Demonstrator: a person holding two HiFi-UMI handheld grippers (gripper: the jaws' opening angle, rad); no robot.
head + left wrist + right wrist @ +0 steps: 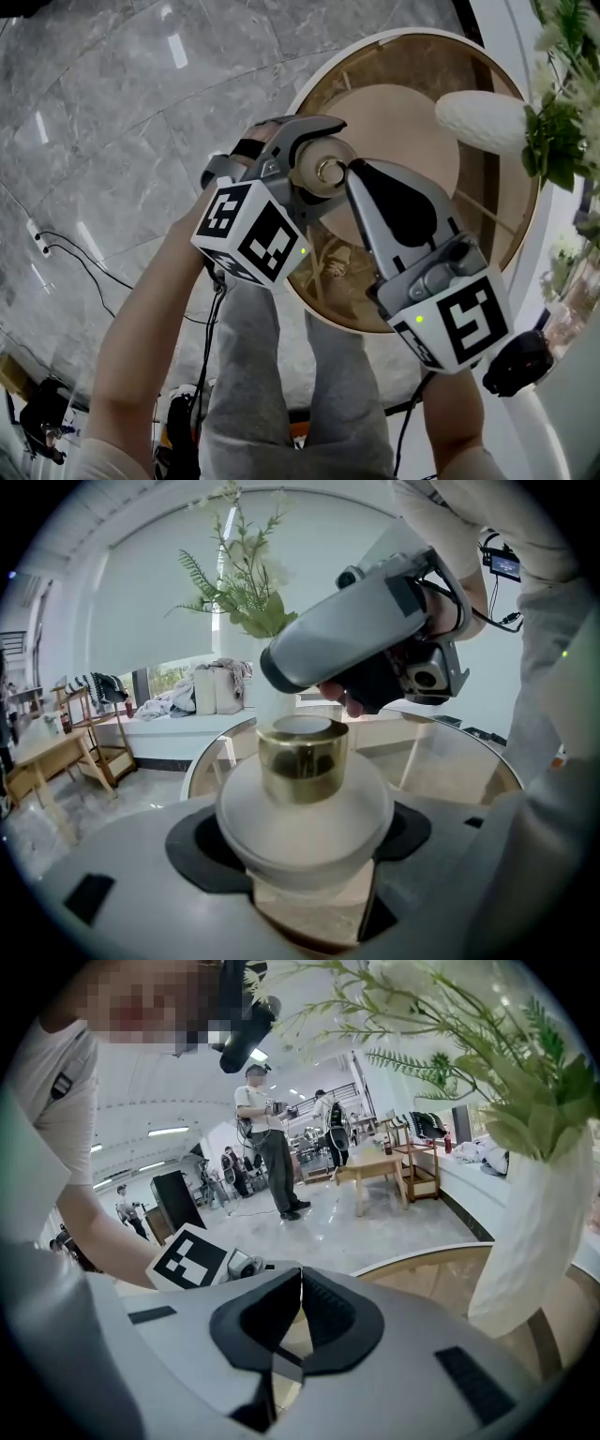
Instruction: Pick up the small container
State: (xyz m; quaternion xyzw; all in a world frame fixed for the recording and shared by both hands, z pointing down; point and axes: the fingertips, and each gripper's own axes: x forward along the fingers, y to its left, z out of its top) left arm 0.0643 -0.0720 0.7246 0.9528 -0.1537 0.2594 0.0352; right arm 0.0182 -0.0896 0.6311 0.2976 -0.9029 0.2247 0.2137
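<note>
The small container (305, 813) is a round white pot with a gold cap (303, 758). My left gripper (305, 841) is shut on its white body and holds it above the table, cap pointing away from the camera. In the head view the container (309, 169) sits between the left gripper's (313, 172) jaws, gold cap (330, 171) facing right. My right gripper (354, 172) is shut, and its tip lies right next to the cap; whether it touches I cannot tell. In the right gripper view the right gripper's (300, 1283) pads meet with nothing between them.
Below both grippers is a round glass-topped table with a white rim (302, 89). A white vase (483, 120) with green stems (562, 122) stands at its far right side. Grey marble floor with cables lies to the left. Several people stand far off in the right gripper view.
</note>
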